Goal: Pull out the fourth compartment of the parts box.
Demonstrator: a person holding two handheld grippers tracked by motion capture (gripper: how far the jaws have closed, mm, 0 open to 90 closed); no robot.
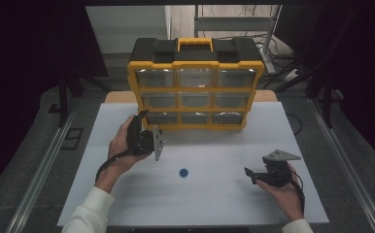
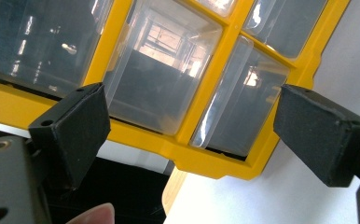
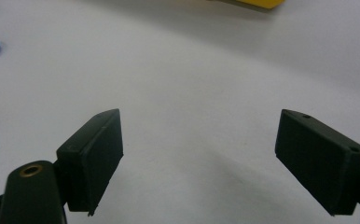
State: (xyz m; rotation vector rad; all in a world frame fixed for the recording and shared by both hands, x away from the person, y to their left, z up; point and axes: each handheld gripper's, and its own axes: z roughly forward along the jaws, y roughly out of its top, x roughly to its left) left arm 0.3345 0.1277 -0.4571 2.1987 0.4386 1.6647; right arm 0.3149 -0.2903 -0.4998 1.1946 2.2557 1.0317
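The left tongs (image 1: 138, 121) are held at the cabinet's (image 1: 195, 82) lower left corner, released, jaws spread wide and aimed at the bottom-left drawer (image 2: 162, 77), clasping nothing. The cabinet stands upright at the back of the table (image 1: 214, 199), its long axis running left to right, drawer fronts facing the person. A blue disc (image 1: 183, 172) lies flat mid-table between both hands. The right tongs (image 1: 250, 174) hover low over bare table at the right, also released and empty, pointing left.

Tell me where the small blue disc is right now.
In the high view the small blue disc lies on the white table, in front of the yellow drawer organizer, between the left gripper and the right gripper.
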